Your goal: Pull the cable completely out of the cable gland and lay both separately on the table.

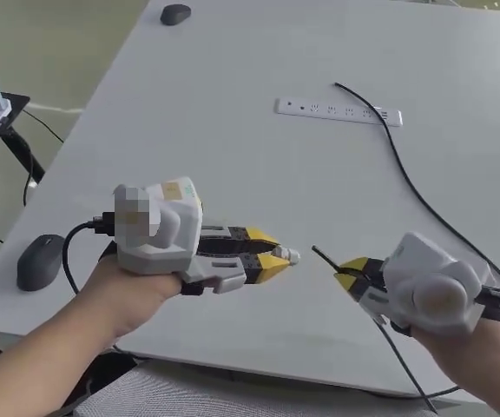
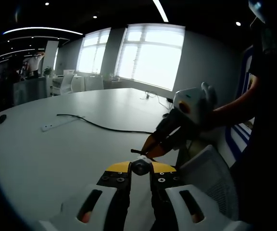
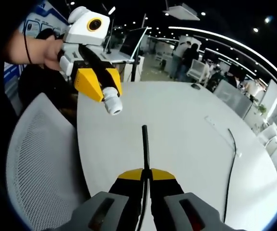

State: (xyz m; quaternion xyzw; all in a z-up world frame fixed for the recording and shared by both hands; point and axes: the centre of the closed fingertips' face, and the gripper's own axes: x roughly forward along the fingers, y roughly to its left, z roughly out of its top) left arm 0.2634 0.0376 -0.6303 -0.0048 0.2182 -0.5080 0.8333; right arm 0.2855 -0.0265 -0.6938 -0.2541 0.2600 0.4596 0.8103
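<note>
Head view: the gland [image 1: 290, 255], pinched at the tips of the left gripper [image 1: 278, 253], sits apart from the cable [image 1: 323, 256]. The cable's free end juts from the right gripper [image 1: 347, 271], whose jaws are clamped on it. The pull-out looks done. What is left is laying each piece down, since both hang above the table [image 1: 233, 165]. The gland is the one thing here that could hold anything, and in the right gripper view no cable runs into it.

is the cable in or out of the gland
Out: the cable in the right gripper ends in open air, clear of the gland held by the left gripper.
</note>
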